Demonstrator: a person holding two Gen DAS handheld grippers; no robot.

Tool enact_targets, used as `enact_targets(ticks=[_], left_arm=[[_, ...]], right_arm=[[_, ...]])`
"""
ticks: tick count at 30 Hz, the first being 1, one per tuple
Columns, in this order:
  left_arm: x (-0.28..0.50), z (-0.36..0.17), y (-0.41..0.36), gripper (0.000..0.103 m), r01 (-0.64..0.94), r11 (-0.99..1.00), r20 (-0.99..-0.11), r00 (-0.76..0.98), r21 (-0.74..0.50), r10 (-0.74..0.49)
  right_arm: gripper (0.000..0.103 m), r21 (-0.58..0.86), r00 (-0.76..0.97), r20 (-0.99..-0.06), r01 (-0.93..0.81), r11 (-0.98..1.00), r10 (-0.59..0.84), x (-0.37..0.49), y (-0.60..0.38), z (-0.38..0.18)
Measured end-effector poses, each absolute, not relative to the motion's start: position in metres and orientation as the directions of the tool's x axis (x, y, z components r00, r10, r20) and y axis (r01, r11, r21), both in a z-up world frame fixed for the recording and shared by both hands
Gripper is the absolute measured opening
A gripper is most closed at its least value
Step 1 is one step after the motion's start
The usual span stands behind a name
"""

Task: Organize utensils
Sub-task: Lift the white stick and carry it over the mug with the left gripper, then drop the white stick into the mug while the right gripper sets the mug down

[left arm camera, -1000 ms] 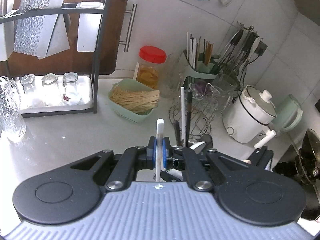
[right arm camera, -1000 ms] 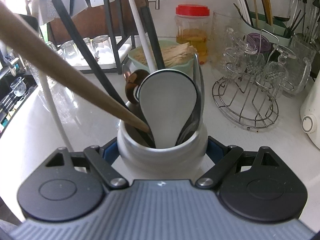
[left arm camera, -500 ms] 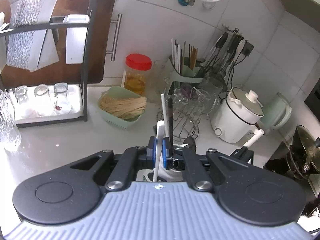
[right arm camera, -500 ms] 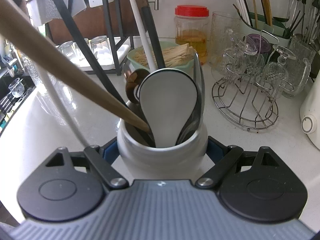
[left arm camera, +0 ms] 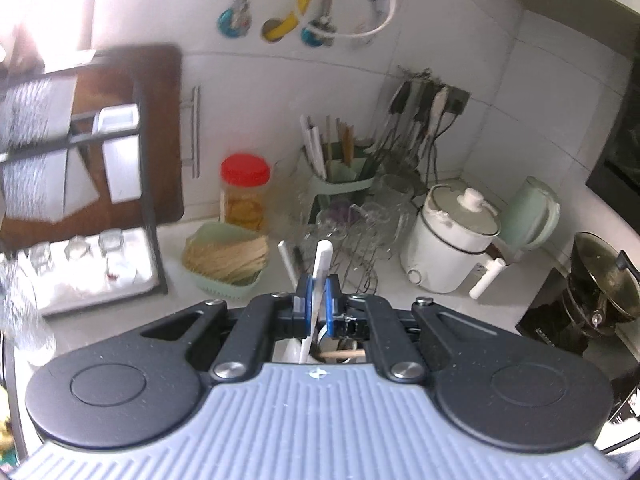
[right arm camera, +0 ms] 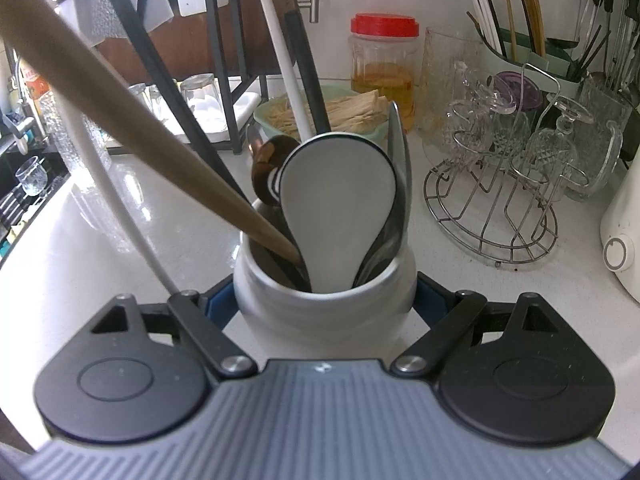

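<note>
While the right gripper (right arm camera: 325,302) clamps the white utensil jar (right arm camera: 324,296) to keep it from tipping, the left gripper (left arm camera: 316,300) pinches a white utensil handle (left arm camera: 320,276) above it.

Nearest in the right wrist view, the jaws press on both sides of the jar, which stands on the pale countertop (right arm camera: 120,216) and is crowded with a white spoon (right arm camera: 340,208), a wooden handle (right arm camera: 120,108), black handles and a metal spoon; the steadying grip probably lets one piece slide out without dragging the rest. In the left wrist view the blue pads close on the thin white handle, its lower end reaching toward the jar below. Farther back sit a green basket (left arm camera: 224,264) of pale sticks, a red-lidded jar (left arm camera: 245,192) of amber contents, and a green chopstick holder (left arm camera: 340,176), a likely destination.
</note>
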State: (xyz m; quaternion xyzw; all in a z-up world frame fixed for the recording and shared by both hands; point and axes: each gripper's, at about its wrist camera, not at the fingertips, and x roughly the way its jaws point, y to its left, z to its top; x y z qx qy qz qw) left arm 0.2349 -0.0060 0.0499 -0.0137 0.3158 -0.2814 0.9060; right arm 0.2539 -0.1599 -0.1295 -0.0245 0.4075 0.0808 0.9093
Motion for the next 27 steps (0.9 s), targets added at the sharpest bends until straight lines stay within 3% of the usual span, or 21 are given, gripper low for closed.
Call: enact_targets(ticks=[13,27], left_arm=[[0.239,0.095,-0.021,0.007,0.551,0.82,-0.471,0.689,-0.153,-0.551],[0.255,0.079,-0.039,0.007,0.554,0.82,-0.472,0.69,-0.144,-0.549]], right_arm=[[0.091,0.024,0.656,-0.744,-0.165,0.986,0.128,0.254,-0.16,-0.129],[0.091,0.027,0.661,-0.738,-0.167,0.986,0.132,0.252,-0.161,-0.13]])
